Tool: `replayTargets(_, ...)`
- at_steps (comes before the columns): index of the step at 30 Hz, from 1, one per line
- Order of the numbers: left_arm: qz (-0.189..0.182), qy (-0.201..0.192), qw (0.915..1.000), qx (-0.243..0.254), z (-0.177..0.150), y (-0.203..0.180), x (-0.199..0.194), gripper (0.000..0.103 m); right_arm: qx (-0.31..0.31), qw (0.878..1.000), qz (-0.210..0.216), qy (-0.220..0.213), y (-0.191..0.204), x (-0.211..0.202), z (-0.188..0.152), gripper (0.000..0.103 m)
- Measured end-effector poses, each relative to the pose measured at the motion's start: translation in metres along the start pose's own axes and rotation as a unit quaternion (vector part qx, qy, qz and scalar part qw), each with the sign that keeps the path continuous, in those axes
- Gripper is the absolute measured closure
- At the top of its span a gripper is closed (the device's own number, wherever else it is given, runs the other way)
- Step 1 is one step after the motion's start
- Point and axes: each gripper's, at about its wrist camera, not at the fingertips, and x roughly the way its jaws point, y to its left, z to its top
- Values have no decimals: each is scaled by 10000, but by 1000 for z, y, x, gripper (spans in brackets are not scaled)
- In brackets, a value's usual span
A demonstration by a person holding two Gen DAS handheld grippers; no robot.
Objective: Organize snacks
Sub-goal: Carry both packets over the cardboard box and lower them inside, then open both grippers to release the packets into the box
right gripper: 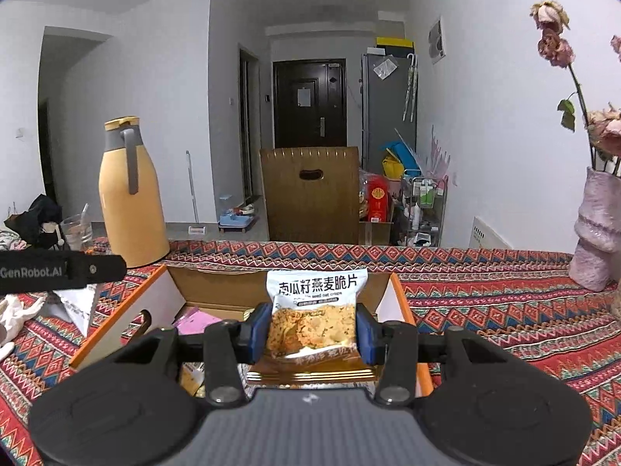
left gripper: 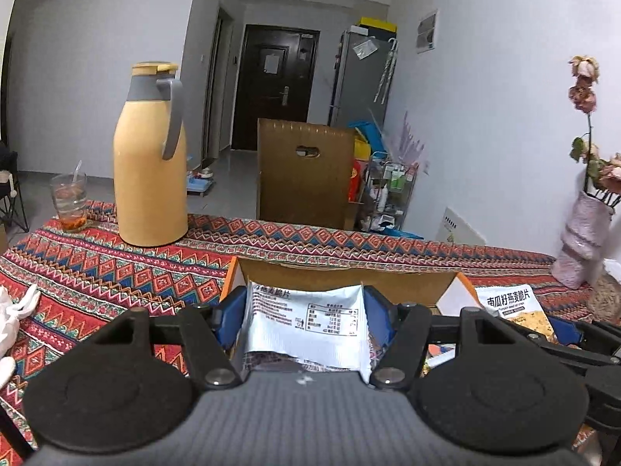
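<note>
The left gripper [left gripper: 304, 320] is clamped across a silver-white snack packet [left gripper: 306, 320], its printed back facing the camera, the blue pads [left gripper: 227, 320] pressing its two side edges. The right gripper [right gripper: 312, 334] is likewise clenched on a second oat-crisp packet [right gripper: 316, 310], held upright with its front label showing.

Both packets hang just above the open cardboard box [right gripper: 186, 283], the landmark here: an orange-edged carton with its flaps spread on the patterned tablecloth [right gripper: 485, 310]. Inside the box, below the right-hand packet, lie a pink item and some gold-edged wrappers, though what they are cannot be told. Left of the box and farther back stands a yellow thermos [left gripper: 149, 163], with a glass [left gripper: 70, 202] beyond it; well to the box's right sits a pink vase [right gripper: 597, 240] of dried flowers.

The step in hand appears to be carrying two packets for sorting; whether they are going into the box or coming out cannot be told. If going in, the next move calls for lowering each packet into free space in the box, then letting go without crushing the crisps.
</note>
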Motion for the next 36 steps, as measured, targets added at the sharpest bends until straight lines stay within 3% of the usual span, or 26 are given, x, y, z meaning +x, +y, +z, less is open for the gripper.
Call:
replayTargets(8,263,57,9996,-14,-17,4,27,39,44,9999,-26,-120,6,29,-12,59)
replayTargets(17,270,208,9993,-166,-27,14,39,37,53,9999,37,112,6,44,-25,58)
replayTargets(20,263,135,9992,-272,-27,17,35,28,19,9998,18,174,8,46,-28,57)
replayTargets(21,267,88,9991,-330,-27,18,32,19,35,9999,0,168,8,47,-28,56)
replayTargets(24,298,-96,9985,-458,-25,24,25,1,189,9998,-44,71,3,42,-28,24)
replayTargets(25,316,-124,9983,-483,-24,24,23,0,226,9997,-102,10,2,40,-28,10)
replayTargets(26,351,-173,9980,-506,-24,25,20,0,262,9995,-144,-43,1,37,-28,4)
replayTargets(36,375,-175,9981,-464,-23,22,15,0,449,9988,-161,-66,-5,28,-27,0)
